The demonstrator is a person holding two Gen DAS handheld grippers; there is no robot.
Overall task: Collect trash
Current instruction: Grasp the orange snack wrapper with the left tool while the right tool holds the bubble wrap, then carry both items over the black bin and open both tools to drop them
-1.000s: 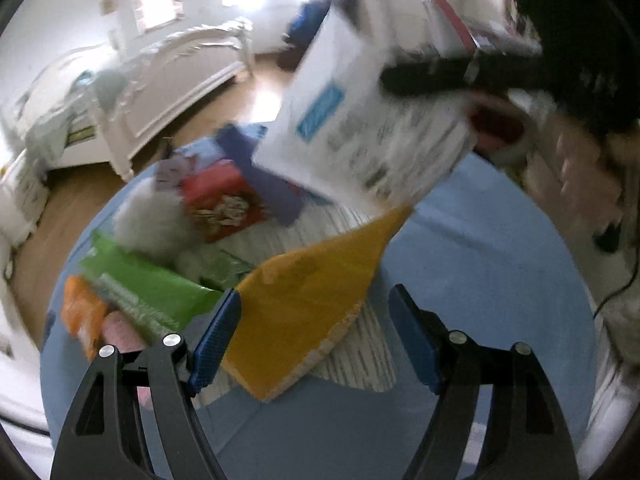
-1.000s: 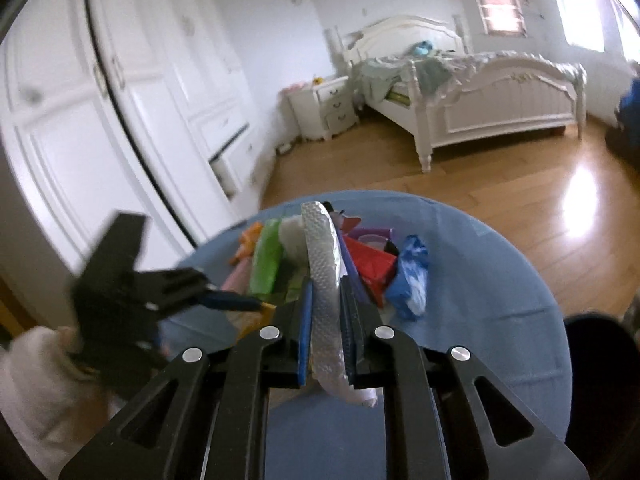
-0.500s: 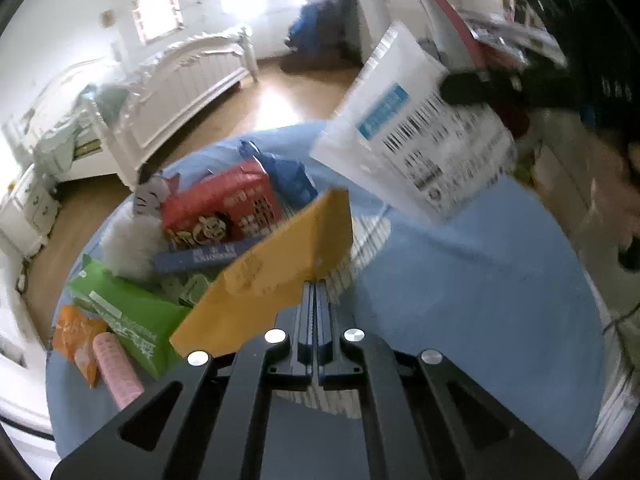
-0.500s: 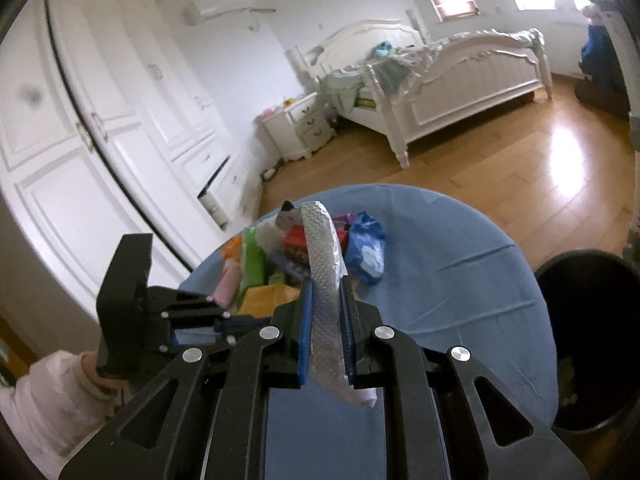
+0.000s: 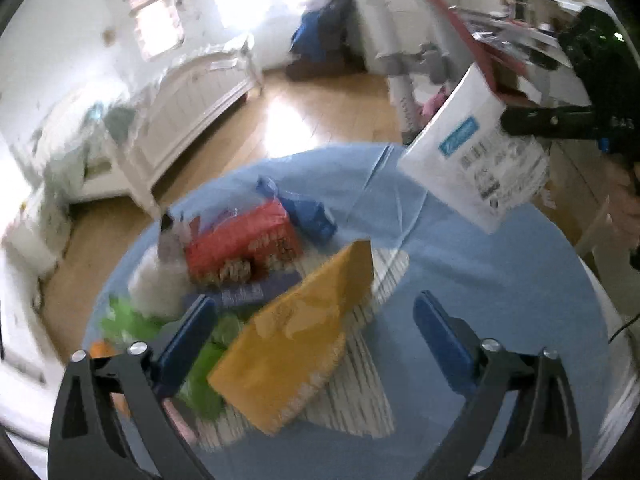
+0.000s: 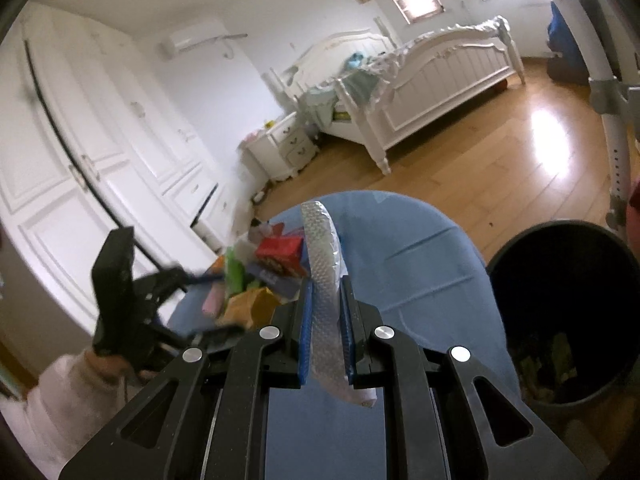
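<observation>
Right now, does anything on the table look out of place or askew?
The yellow envelope sits tilted, one corner propped up on the pile of wrappers rather than lying flat. It lies between the left gripper's opening fingers, untouched. The right gripper holds the white mailer near the bin.

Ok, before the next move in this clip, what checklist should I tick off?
1. Right gripper clamped on the white bubble-wrap mailer bag: ok.
2. Black round trash bin within view, mouth unobstructed: ok.
3. Mailer already above the bin: not ok, it hangs over the blue-covered round table.
4. Left gripper jaws opening, pads off the yellow paper envelope: ok.
5. Bin has spare room: cannot tell.
</observation>
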